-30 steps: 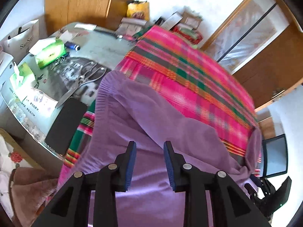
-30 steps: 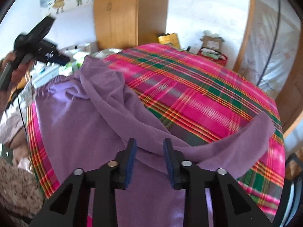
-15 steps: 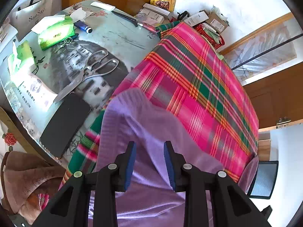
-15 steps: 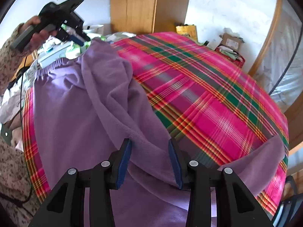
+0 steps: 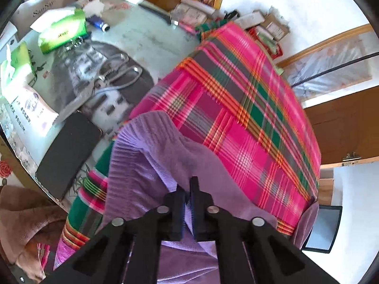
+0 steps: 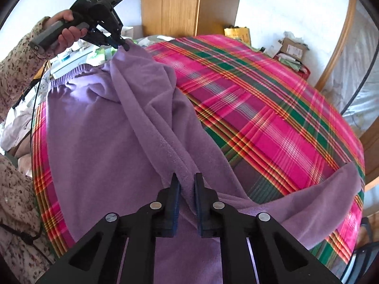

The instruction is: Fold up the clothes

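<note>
A purple fleece garment (image 6: 101, 142) with a ribbed waistband (image 5: 132, 156) lies on a pink plaid cloth (image 6: 272, 118). My left gripper (image 5: 187, 189) is shut on a fold of the purple fabric near the waistband; it also shows in the right wrist view (image 6: 119, 42), lifting that edge. My right gripper (image 6: 187, 184) is shut on a raised ridge of the same garment further down. One purple leg end (image 6: 341, 189) trails off to the right.
Left of the plaid cloth (image 5: 248, 118), a glass-topped table (image 5: 146, 35) holds scissors (image 5: 101, 87), a black phone (image 5: 66, 153), green tissue packs (image 5: 61, 33) and small clutter. Boxes and bags sit at the far wall (image 6: 291, 49). A wooden wardrobe (image 6: 180, 4) stands behind.
Both grippers have closed on the purple garment: the left on the fabric near the waistband, the right on the ridge. The left one has lifted its edge.
</note>
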Demonstrator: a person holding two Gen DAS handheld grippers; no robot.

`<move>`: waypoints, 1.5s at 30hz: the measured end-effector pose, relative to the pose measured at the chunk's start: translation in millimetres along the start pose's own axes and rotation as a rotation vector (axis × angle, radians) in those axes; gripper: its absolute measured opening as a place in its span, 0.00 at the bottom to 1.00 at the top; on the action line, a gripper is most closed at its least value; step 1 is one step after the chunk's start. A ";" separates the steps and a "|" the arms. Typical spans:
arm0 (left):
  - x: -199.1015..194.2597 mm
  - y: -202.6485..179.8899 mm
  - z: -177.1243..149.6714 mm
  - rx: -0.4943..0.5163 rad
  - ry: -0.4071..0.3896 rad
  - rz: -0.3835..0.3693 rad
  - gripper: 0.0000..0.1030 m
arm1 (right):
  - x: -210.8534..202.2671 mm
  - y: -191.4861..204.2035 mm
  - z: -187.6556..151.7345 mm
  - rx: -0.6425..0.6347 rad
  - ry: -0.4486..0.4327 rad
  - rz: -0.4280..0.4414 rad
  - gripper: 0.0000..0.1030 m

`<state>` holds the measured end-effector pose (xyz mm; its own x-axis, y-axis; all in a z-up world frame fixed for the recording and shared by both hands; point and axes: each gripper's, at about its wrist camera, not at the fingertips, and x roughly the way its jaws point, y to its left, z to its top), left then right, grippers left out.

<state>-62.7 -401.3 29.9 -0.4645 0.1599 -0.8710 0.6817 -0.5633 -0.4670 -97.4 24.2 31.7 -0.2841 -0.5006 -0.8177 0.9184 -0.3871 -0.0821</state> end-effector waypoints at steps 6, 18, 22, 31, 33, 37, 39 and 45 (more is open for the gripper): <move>-19.4 20.9 -24.1 0.000 -0.033 -0.042 0.02 | -8.3 7.9 -12.3 0.000 -0.004 -0.019 0.08; -18.9 73.7 -82.9 -0.106 -0.003 -0.108 0.02 | -7.3 16.9 -36.8 0.028 0.027 -0.078 0.08; -24.9 74.7 -90.4 -0.086 -0.020 -0.110 0.03 | -2.6 14.3 -41.1 0.064 0.031 -0.070 0.08; -53.4 51.9 -92.6 0.054 -0.121 -0.078 0.06 | 1.9 13.5 -44.8 0.078 0.025 -0.075 0.08; -50.0 57.1 -87.5 0.015 -0.107 -0.088 0.08 | 0.8 14.0 -45.5 0.081 0.015 -0.078 0.08; -36.2 69.0 -80.6 -0.078 -0.053 -0.120 0.09 | -1.9 13.9 -46.2 0.094 -0.005 -0.065 0.08; -34.8 71.6 -81.3 -0.086 -0.062 -0.118 0.09 | -4.6 14.4 -47.9 0.092 -0.010 -0.062 0.08; -44.2 72.6 -91.4 -0.055 -0.100 -0.132 0.05 | -17.2 14.5 -50.1 0.091 -0.027 -0.051 0.07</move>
<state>58.9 -375.2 20.6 -0.6043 0.1469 -0.7831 0.6395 -0.4967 -0.5868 -65.4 66.1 16.1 -0.3381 -0.4986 -0.7981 0.8742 -0.4804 -0.0702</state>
